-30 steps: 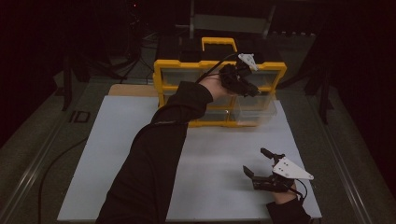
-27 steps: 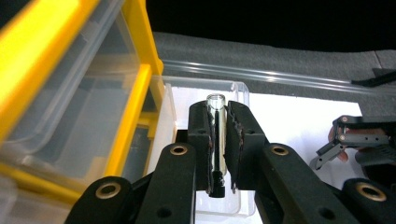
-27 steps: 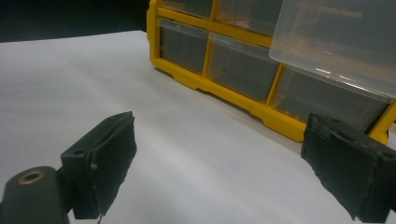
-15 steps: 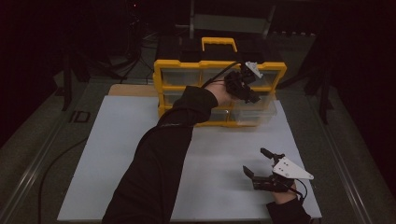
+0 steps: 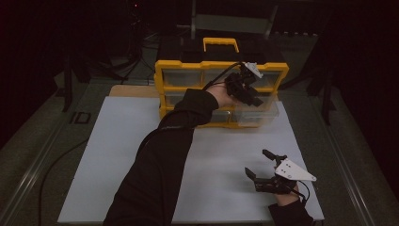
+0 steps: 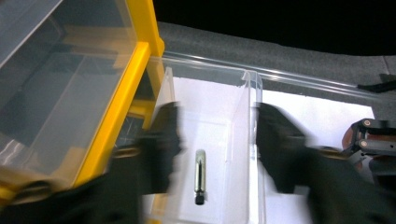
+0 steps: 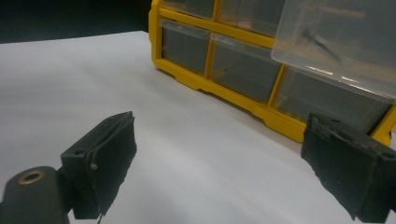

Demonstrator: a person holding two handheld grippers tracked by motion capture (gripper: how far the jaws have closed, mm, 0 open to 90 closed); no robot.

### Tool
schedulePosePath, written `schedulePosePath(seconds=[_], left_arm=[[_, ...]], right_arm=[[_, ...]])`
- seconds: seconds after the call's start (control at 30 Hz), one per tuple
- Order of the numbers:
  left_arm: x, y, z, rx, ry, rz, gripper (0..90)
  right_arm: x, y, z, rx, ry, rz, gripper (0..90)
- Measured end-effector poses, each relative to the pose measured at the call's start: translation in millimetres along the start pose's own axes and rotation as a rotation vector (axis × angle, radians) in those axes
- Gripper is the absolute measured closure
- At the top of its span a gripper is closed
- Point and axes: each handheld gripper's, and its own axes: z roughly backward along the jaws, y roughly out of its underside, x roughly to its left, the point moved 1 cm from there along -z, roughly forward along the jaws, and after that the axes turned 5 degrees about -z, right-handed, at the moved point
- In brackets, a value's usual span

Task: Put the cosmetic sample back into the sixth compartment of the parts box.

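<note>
A yellow organizer [image 5: 180, 64] with clear drawers stands at the back of the white board. One clear drawer [image 5: 261, 114] is pulled out at its right side. My left gripper [image 5: 255, 99] hovers over that drawer, open. In the left gripper view its blurred jaws straddle a compartment of the drawer [image 6: 212, 116] with a small metal bit [image 6: 200, 176] lying on the bottom. My right gripper [image 5: 257, 163] rests low over the board's near right, open and empty. Past my right gripper [image 7: 224, 168], the drawer [image 7: 345, 60] sticks out with the dark bit [image 7: 320, 40] visible through its wall.
The white board [image 5: 117, 155] covers the table in front of the organizer. A yellow handle [image 5: 220, 42] tops a black case behind the organizer. A cable [image 5: 51, 169] runs along the table's left side. The person's left sleeve [image 5: 155, 174] crosses the board's middle.
My left gripper has shifted slightly right and down over the pulled-out drawer. The right gripper has stayed in place, open.
</note>
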Motion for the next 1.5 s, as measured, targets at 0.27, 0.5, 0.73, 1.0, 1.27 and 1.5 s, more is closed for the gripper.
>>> schedulePosePath(seconds=[0.27,0.5,0.73,1.0,1.27,1.5], left_arm=[[-9.5,2.8,11.2,0.007,0.03,-0.018,1.1],[-17.3,9.2,25.2,-0.021,0.034,-0.028,0.0],[-24.2,20.3,41.6,-0.035,0.017,-0.028,0.0],[-28.7,37.4,59.0,-0.034,-0.016,-0.014,0.1],[-35.1,55.8,75.3,-0.047,-0.039,0.004,0.1],[-38.8,79.0,90.2,-0.049,-0.055,0.028,0.1]], right_arm=[[0.1,0.0,-0.3,0.002,0.001,0.004,10.2],[0.3,0.0,-0.8,0.004,0.004,0.008,10.2],[0.3,0.3,-1.1,0.007,0.006,0.003,10.2],[0.9,-0.5,-0.6,0.002,0.012,0.0,10.1],[0.9,-0.8,-0.7,0.0,0.012,-0.002,10.1],[2.1,-1.6,-1.5,-0.005,0.006,-0.005,10.2]])
